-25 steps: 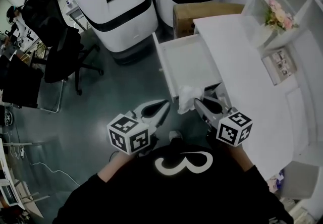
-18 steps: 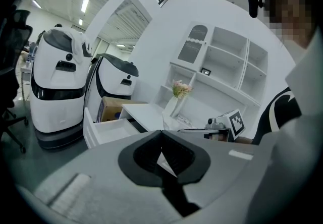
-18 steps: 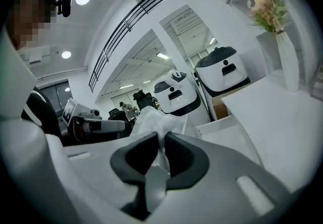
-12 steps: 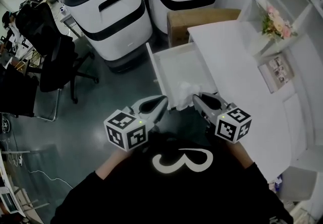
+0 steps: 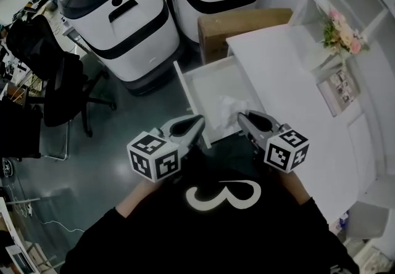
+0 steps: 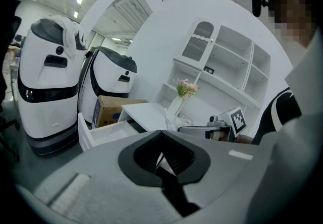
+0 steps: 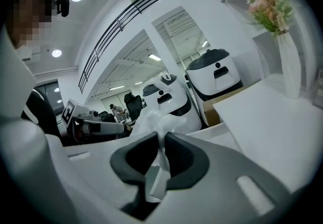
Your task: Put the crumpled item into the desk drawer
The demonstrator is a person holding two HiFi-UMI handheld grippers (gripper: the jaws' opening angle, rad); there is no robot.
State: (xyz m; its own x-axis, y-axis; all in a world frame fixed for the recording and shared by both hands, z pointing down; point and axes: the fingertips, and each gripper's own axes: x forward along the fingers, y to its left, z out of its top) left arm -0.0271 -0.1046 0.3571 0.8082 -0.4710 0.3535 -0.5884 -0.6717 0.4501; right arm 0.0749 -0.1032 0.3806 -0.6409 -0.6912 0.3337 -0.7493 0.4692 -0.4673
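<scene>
The crumpled white item [image 5: 228, 107] hangs over the near part of the open white desk drawer [image 5: 187, 90], and my right gripper [image 5: 242, 117] is shut on it. In the right gripper view the crumpled item [image 7: 154, 123] bulges out above the right gripper [image 7: 160, 143], pinched between its dark pads. My left gripper [image 5: 199, 123] is held just outside the drawer's front panel, shut and with nothing in it. The left gripper view shows the left gripper [image 6: 161, 153] with its jaws together, and the drawer [image 6: 101, 132] beyond it.
The white desk [image 5: 290, 87] runs to the right, with a flower vase [image 5: 341, 31] and shelves behind it. A cardboard box [image 5: 242, 20] and two white-and-black machines [image 5: 117, 13] stand beyond the drawer. Black office chairs [image 5: 58, 81] are at the left.
My right gripper has carried the crumpled item from the drawer's near corner to a spot over its inside. The left gripper has stayed close to the drawer front.
</scene>
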